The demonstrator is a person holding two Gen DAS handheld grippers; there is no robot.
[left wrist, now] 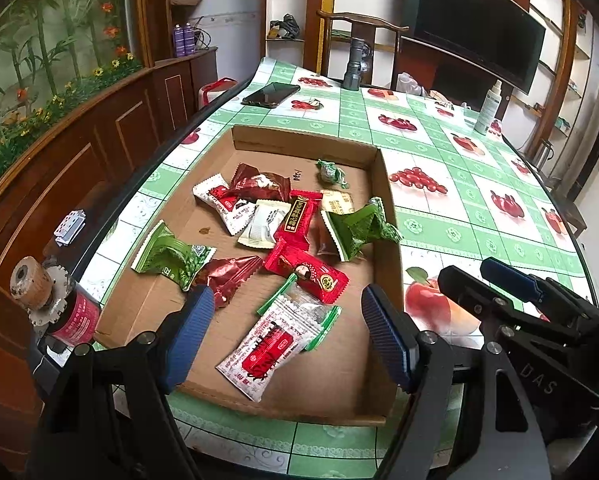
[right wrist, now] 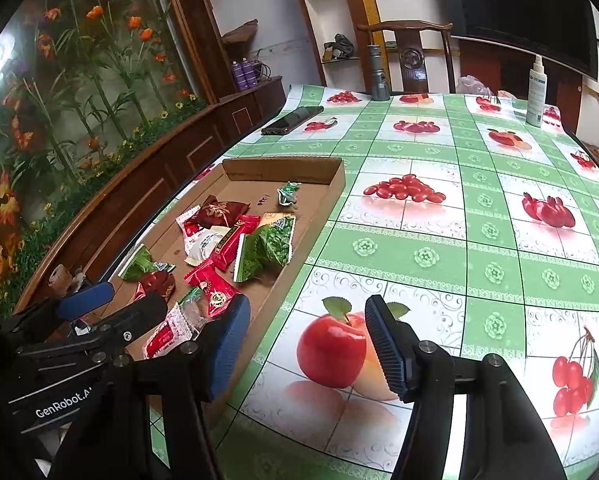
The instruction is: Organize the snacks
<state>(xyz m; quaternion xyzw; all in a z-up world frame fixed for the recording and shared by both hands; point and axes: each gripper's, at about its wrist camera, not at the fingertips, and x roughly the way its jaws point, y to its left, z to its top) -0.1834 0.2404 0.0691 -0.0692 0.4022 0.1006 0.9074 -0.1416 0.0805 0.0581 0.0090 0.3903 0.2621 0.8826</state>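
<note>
A shallow cardboard tray (left wrist: 383, 184) sits on the table (right wrist: 419, 240) near its left edge, snack packets (left wrist: 295, 220) scattered inside. Behind it lie a phone (left wrist: 271, 94) and a flashlight (left wrist: 353, 66) (standing upright); a spray bottle (right wrist: 536, 92) stands far right.

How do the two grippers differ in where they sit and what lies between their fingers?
The left gripper hovers over the cardboard tray with a white-and-red packet below its fingers; the right gripper sits beside the tray over bare tablecloth, nothing between them. Both are open with blue pads.
</note>
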